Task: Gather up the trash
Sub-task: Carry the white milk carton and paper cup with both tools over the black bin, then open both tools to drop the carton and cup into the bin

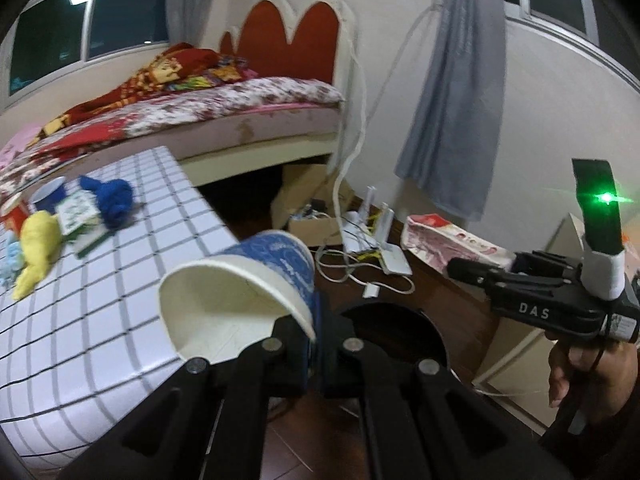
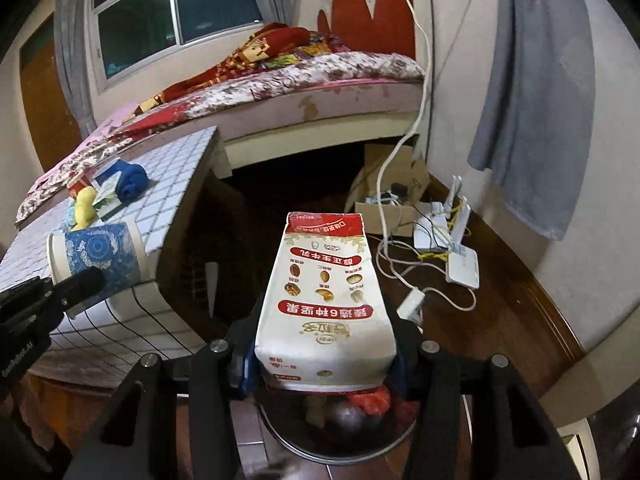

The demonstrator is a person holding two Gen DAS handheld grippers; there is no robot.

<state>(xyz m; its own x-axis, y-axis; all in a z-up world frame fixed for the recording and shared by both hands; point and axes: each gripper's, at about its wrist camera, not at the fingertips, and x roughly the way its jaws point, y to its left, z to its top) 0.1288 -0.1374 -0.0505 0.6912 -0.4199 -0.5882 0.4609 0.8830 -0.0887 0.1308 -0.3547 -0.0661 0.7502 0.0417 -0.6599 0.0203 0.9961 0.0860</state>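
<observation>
My left gripper point(image 1: 314, 344) is shut on the rim of a blue-and-white paper cup point(image 1: 240, 280), which lies tilted with its mouth toward the camera. Just beyond the fingers is the dark round mouth of a bin point(image 1: 396, 332). My right gripper point(image 2: 324, 364) is shut on the sides of a white-and-red drink carton point(image 2: 324, 312), held above the bin point(image 2: 304, 452), which has red and pale trash inside. In the right wrist view the cup point(image 2: 96, 256) and the left gripper point(image 2: 86, 280) show at the left. The left wrist view shows the right gripper point(image 1: 460, 270) with the carton point(image 1: 440, 240).
A table with a white grid cloth point(image 1: 140, 272) stands on the left with a blue cloth point(image 1: 110, 196), a yellow cloth point(image 1: 36, 244) and a green-white box point(image 1: 78, 216). Behind it is a bed point(image 2: 320, 92). A cardboard box point(image 2: 384, 204), routers point(image 2: 448, 236) and cables lie on the wooden floor.
</observation>
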